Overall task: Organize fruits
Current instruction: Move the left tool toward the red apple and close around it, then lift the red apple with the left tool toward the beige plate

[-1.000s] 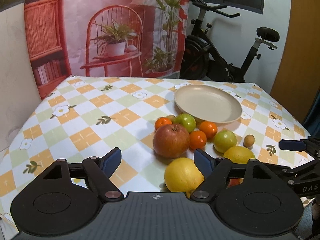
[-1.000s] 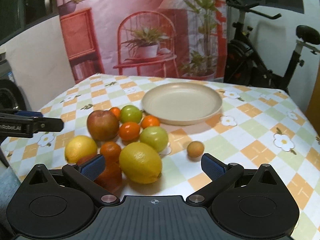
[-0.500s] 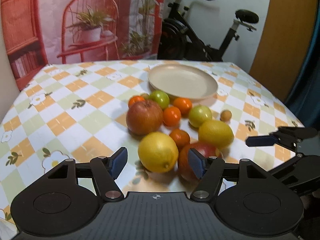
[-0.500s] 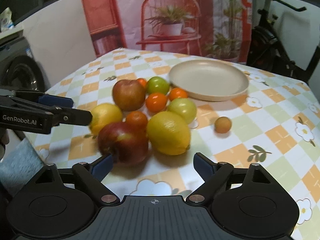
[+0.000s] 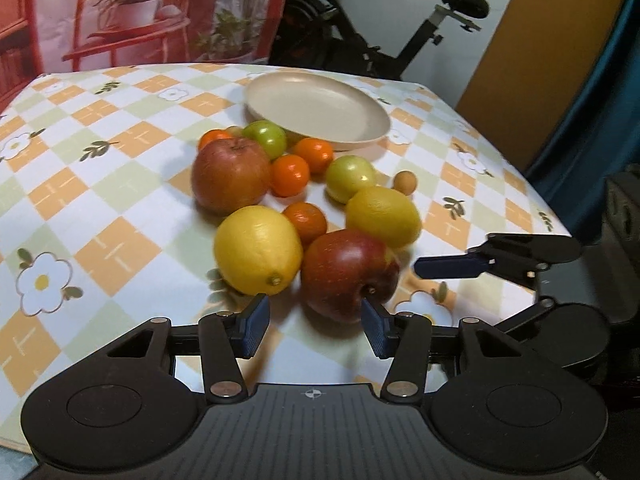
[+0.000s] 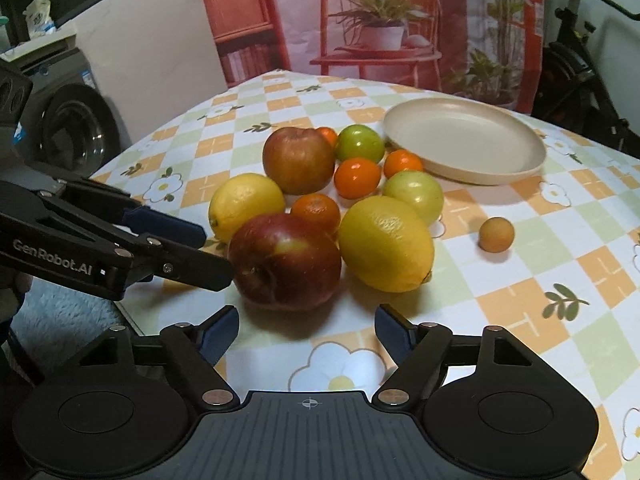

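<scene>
A pile of fruit lies on the checked tablecloth in front of an empty beige plate (image 5: 316, 116) (image 6: 464, 144). Nearest is a dark red apple (image 5: 350, 274) (image 6: 286, 260), flanked by two lemons (image 5: 258, 254) (image 6: 386, 242). Behind them are a second apple (image 5: 230, 174), several oranges (image 5: 290, 174), two green fruits (image 5: 350, 178) and a small brown fruit (image 6: 496, 234) set apart. My left gripper (image 5: 314, 330) is open, just short of the red apple. My right gripper (image 6: 306, 330) is open and empty, also just short of it.
The table's near edge runs below both grippers. An exercise bike (image 5: 360, 32) stands behind the table, a washing machine (image 6: 64, 120) to the left. Each gripper shows in the other's view, the right (image 5: 500, 260) and the left (image 6: 120, 248).
Both grippers have pulled back toward the table's near edge and swung inward. The dark red apple has come into full view between the lemons. No fruit has moved.
</scene>
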A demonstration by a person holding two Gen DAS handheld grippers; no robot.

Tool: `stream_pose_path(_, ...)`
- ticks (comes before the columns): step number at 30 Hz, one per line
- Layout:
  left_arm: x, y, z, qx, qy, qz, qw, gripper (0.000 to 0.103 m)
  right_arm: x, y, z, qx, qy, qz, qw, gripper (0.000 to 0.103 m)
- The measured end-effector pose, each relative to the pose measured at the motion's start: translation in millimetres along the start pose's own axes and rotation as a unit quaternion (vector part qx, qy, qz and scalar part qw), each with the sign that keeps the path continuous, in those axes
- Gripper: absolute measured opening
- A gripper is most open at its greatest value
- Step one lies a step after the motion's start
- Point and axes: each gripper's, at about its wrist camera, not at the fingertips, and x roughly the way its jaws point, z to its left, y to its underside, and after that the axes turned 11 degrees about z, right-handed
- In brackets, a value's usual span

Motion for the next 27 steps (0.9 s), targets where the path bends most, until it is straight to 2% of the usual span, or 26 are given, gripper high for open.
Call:
stream_pose_path(4, 5.2, -2.3, 0.6, 0.000, 0.021, 0.003, 0.9998, 0.043, 3.8, 0.0, -2.3, -0.003, -0.010, 0.000, 1.000, 0.071)
stream_pose_path(7, 7.5, -4.0, 0.9, 0.000, 0.036, 0.002, 0.9993, 0.040, 7.3, -0.9, -4.0, -0.008, -0.022, 0.003, 1.000, 0.071)
stream_pose_path(15, 9.4, -8.8, 8.6, -0.015, 0.060, -0.008, 0.9980, 0.040, 11.5, -4.4, -2.0, -0.024, -0.025, -0.006, 0.999, 0.070)
stream_pose_path(27, 12.9, -12.6, 11.1, -0.014, 0.064, -0.016, 0.9977, 0.041, 15.6, -3.7, -3.0, -0.024, -0.034, -0.010, 0.999, 0.069)
